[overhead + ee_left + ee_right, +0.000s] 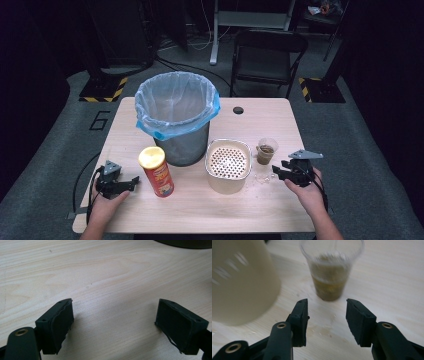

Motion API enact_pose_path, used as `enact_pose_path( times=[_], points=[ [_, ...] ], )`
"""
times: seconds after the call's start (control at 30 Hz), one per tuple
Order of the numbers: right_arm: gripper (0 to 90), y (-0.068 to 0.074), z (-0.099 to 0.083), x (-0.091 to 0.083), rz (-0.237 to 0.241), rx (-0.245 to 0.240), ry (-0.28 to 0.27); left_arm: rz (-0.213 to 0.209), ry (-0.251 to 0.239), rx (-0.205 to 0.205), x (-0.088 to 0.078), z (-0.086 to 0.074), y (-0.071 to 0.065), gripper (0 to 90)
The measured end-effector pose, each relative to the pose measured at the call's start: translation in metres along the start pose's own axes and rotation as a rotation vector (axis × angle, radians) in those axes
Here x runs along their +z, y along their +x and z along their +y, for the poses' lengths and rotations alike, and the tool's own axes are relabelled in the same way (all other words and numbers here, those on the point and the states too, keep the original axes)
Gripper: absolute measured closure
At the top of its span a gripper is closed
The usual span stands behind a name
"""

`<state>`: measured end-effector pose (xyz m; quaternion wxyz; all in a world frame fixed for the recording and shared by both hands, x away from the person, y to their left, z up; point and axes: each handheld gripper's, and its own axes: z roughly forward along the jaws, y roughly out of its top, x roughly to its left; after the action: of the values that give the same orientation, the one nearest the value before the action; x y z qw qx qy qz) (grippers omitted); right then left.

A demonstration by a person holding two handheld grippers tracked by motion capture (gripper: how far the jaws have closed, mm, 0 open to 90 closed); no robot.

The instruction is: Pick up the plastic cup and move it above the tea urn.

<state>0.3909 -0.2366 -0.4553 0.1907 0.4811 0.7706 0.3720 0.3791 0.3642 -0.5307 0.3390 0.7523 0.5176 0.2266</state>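
Note:
A clear plastic cup (265, 151) holding brownish liquid stands on the wooden table (200, 210) at the right. My right gripper (275, 171) hovers just in front of it, open, with nothing between its jaws. In the right gripper view the cup (330, 277) is a little beyond the right gripper (327, 305), blurred, and the cream container (239, 282) sits at its left. My left gripper (134, 181) rests low at the table's left, open and pointing toward a red snack can (156, 172) with a yellow lid. The left gripper (115, 307) has bare wood between its jaws.
A metal bin (177, 107) with a blue liner stands at the table's middle back. A cream container (228, 165) with a perforated top sits between the can and the cup. Small clear bits or drops (260, 178) lie beside it. A folding chair (267, 57) stands behind the table.

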Motion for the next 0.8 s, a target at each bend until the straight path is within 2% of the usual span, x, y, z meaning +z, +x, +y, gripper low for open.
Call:
enact_pose_path(
  times=[0.1,0.23,0.37,0.47,0.67,0.8],
  points=[
    [51.8,0.009,0.02,-0.01,0.011,-0.04,-0.033,0.002,-0.002,0.0,0.0,0.0,0.0,14.3],
    [54.2,0.015,0.046,-0.016,0.046,-0.049,-0.062,0.0,-0.002,-0.005,0.0,0.0,0.0,14.3],
    [60.3,0.02,0.067,-0.012,0.073,-0.045,-0.053,0.0,-0.002,-0.006,0.0,0.0,0.0,14.3],
    [62.0,0.027,0.078,-0.005,0.093,-0.062,-0.056,0.002,-0.002,-0.003,0.0,0.0,0.0,14.3],
    [64.8,0.041,0.088,0.014,0.149,-0.082,-0.031,-0.002,-0.001,-0.008,0.0,0.0,0.0,14.4],
    [67.1,0.053,0.087,0.028,0.146,-0.101,-0.004,-0.002,-0.001,-0.008,0.0,0.0,0.0,14.4]
  ],
)
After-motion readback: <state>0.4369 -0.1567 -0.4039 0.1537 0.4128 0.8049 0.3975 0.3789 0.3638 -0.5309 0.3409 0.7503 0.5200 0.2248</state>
